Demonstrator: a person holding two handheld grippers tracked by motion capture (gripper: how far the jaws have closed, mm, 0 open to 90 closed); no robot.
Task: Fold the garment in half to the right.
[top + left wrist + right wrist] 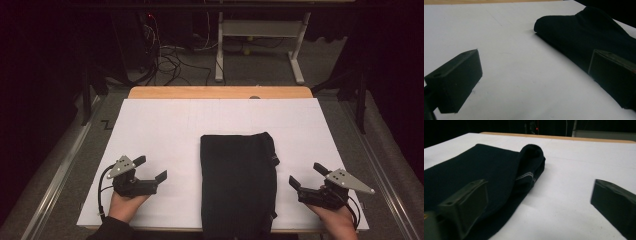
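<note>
On the white sheet (165,125) that covers the worktop (220,92), I have a dark folded garment (239,180) lying flat in the middle, its near end reaching the front edge of the sheet and its far end stopping about halfway up. My left gripper (152,169) sits on the sheet to the left of the garment, near it but not touching, with its jaws spread wide and nothing between them. My right gripper (307,176) sits to the right of the garment in the same way, jaws also wide apart and holding nothing. In the left gripper view the garment (584,35) lies ahead and to the right, one jaw in front of its edge, with bare sheet (511,75) between the two jaws. In the right gripper view the garment (474,167) spreads out to the left, and its nearer edge is rolled into a thick fold (531,160) with a line of pale stitching (525,176) along it; I see plain white sheet between the jaws there as well.
</note>
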